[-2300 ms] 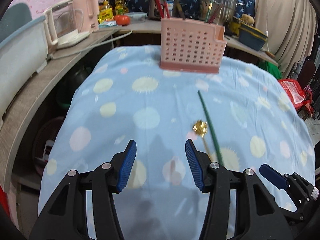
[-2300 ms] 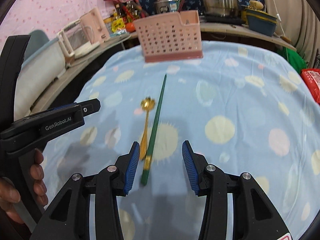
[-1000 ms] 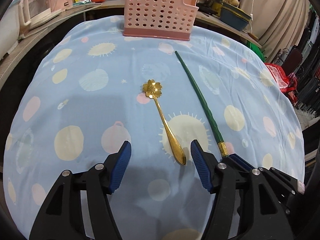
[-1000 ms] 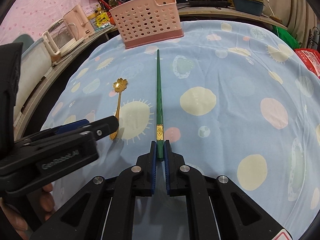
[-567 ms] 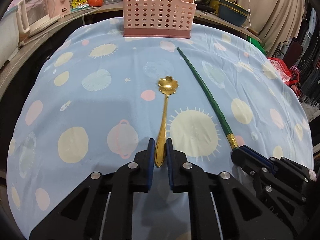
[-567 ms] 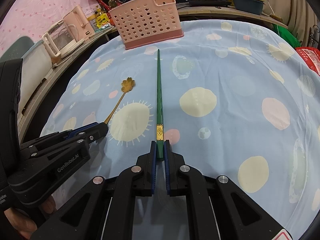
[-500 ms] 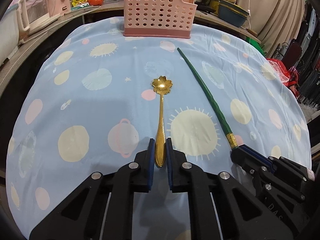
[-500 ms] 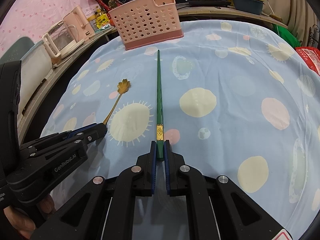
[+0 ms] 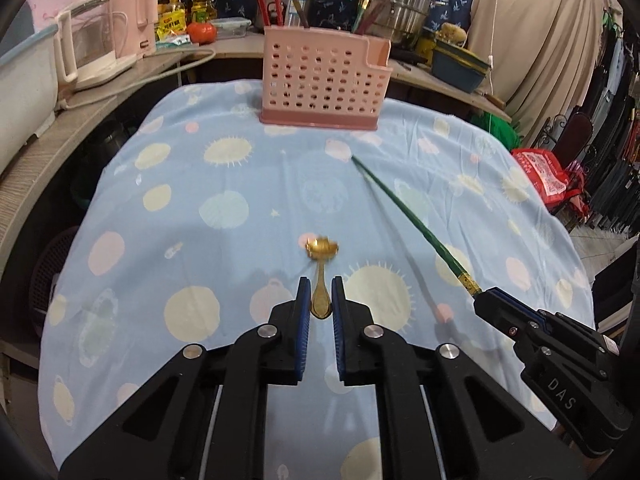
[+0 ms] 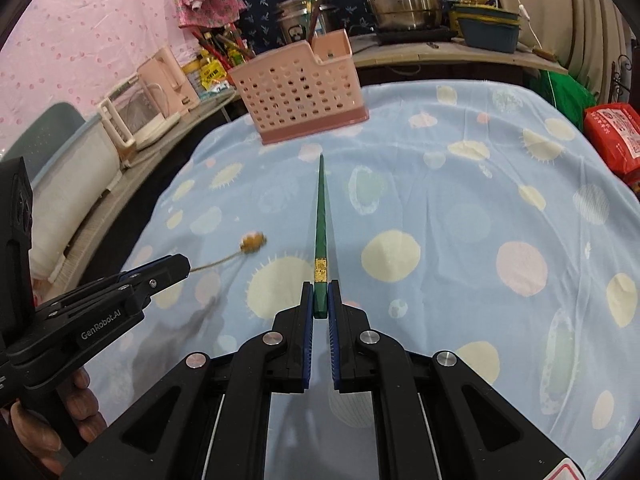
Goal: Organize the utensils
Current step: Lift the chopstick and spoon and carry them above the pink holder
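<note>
My left gripper [image 9: 321,303] is shut on the handle of a gold spoon [image 9: 321,256] with a flower-shaped bowl and holds it lifted above the blue spotted cloth [image 9: 224,208]. My right gripper [image 10: 320,304] is shut on the thick end of a long green chopstick [image 10: 321,216], which points toward a pink perforated utensil basket [image 10: 300,88]. The basket [image 9: 324,80] stands upright at the far edge of the table. The spoon [image 10: 250,245] and left gripper [image 10: 160,270] also show in the right wrist view, and the chopstick [image 9: 404,216] and right gripper [image 9: 492,300] in the left wrist view.
A counter runs behind and to the left with a pink-and-clear kettle [image 9: 100,52], bottles, steel pots [image 9: 400,8] and a blue tub [image 9: 460,66]. A red bag [image 9: 544,176] lies beyond the table's right edge. A dark gap lies between table and left counter.
Both grippers closed, the right on the chopstick and the left on the spoon. Since half a second ago both have risen, lifting the spoon and chopstick off the cloth, and the basket looks farther away.
</note>
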Motion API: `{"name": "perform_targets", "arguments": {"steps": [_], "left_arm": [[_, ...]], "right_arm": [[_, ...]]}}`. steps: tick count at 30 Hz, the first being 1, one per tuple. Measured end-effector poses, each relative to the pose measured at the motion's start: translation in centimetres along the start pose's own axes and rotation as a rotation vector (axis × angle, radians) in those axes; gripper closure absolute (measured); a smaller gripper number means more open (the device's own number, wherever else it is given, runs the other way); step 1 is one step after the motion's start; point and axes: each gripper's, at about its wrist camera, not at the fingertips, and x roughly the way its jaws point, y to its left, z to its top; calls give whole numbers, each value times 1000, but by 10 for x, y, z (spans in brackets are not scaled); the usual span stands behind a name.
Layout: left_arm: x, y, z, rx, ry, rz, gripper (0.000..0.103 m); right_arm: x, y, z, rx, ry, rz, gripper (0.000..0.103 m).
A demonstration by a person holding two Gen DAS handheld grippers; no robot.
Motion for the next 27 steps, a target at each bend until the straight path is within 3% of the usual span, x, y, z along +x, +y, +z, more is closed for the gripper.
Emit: {"name": "perform_targets", "arguments": {"steps": [6,9,20,27], "left_arm": [[-23,1,17,-6,-59,-16,94],[-32,2,26,-5,-82,-19,102],[-52,11,55,-6,-150,-12,102],[-66,16,90,-1,-209,1,102]], "right_arm": [[-25,5,20,-3,-73,18,96],[-35,8,31,-9,-103,24,96],[-63,11,69,-21,-199,46,96],[-80,14,108,-37,-275,47,96]]}}
